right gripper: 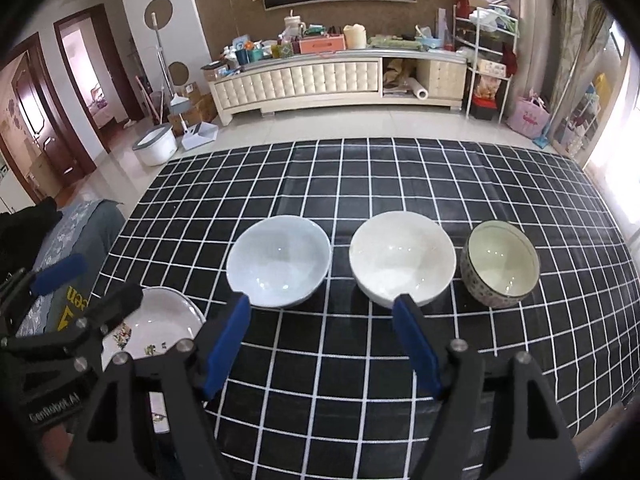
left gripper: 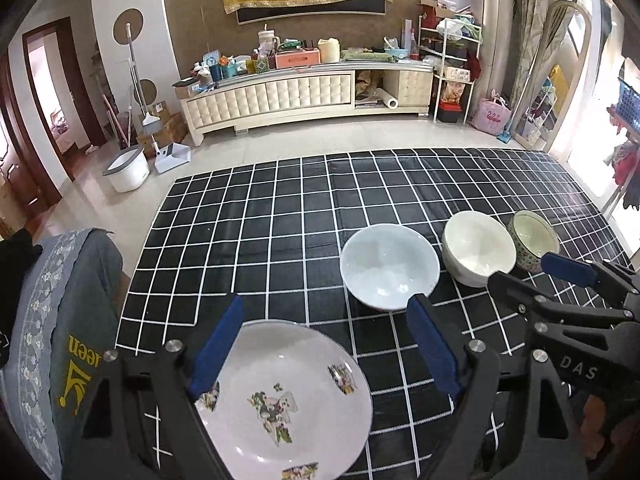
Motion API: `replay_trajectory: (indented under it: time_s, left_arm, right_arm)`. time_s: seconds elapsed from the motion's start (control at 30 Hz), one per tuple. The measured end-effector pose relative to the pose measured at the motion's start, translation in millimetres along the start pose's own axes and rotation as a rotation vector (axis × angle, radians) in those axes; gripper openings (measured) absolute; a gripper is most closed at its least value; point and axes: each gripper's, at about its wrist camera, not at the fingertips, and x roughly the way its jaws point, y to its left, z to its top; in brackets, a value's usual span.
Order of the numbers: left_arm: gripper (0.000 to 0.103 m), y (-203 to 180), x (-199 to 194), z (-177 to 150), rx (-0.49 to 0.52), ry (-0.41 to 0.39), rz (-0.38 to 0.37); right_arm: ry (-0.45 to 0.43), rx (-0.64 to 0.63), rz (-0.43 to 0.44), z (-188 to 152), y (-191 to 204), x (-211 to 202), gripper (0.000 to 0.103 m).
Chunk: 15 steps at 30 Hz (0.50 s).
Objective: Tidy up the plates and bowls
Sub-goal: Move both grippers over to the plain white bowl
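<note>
Up close on the tabletop (right gripper: 320, 168), covered by a black cloth with white squares: three bowls in a row. Pale blue bowl (right gripper: 279, 261) at the left, white bowl (right gripper: 402, 258) in the middle, small patterned bowl (right gripper: 500, 269) at the right. All upright, near each other, not touching.

Near the left edge, closer than the bowls: a white flower plate (left gripper: 286, 400), lying flat.

Left gripper (left gripper: 320, 344) above the flower plate, jaws wide apart, holding nothing. One blue pad (left gripper: 216, 350) over the plate's left rim, the other past its right side. Cannot tell if the pad touches the plate.

Right gripper (right gripper: 322, 344) low over the cloth, in front of the blue and white bowls, jaws also wide apart, nothing between them. Blue tips near the front of those two bowls.

Beside the tabletop on the left: a grey cloth with small flowers (left gripper: 48, 320). Farther back: a long white cabinet (right gripper: 320, 80) with lots of stuff on top, and a white bucket (right gripper: 155, 145) on the floor.
</note>
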Motion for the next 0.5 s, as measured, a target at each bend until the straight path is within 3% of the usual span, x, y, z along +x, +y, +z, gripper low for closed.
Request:
replay_trajectory:
  time_s: [0.5]
  left_arm:
    - [0.082,18,47,32,-0.083,0.115,-0.030]
  right_arm:
    - [0.063,-0.130,0.064,46,-5,38,0.078]
